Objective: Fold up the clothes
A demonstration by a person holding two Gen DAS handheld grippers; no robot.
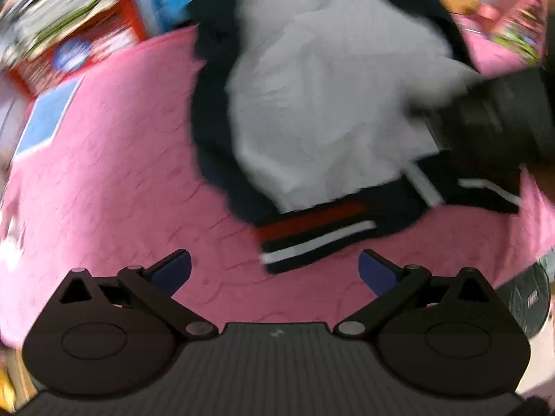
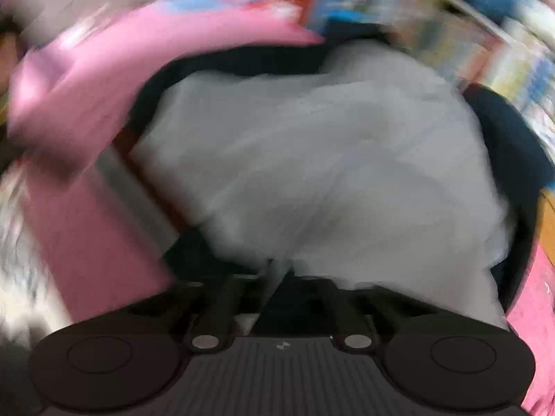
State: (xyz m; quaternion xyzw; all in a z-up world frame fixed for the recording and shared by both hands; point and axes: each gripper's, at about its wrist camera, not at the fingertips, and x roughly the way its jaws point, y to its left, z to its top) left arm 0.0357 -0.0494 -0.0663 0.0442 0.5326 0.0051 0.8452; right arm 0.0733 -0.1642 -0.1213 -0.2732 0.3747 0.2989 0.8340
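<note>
In the left wrist view the left gripper (image 1: 274, 270) hovers low-centre of frame over the pink bedspread (image 1: 114, 173) w/ jaws spread wide and nothing btwn them; just above them, centre frame, lies the jacket (image 1: 312, 104), dark navy outside w/ its white lining (image 1: 329, 79) turned up, and its red/white striped hem band (image 1: 312, 235) nearest the jaws. At mid-right of that frame the right gripper (image 1: 499, 118) shows as a dark blur on the jacket's edge. In the right wrist view the right gripper sits at bottom-centre w/ jaws drawn close together and a strip of cloth seems pinched btwn them, tho blur makes it hard to be sure; the white lining fills the centre. Risks: both views are smeared, so things look to be moving fast, and w/ only 1 pinch point the slick lining could slip free or the jacket drag and bunch rather than fold flat. The striped hem could also curl under if the open left jaws close on the bedspread instead. Containers: colourful boxes (image 1: 86, 45) stand along the upper left of the left view; contents can't be told.
</note>
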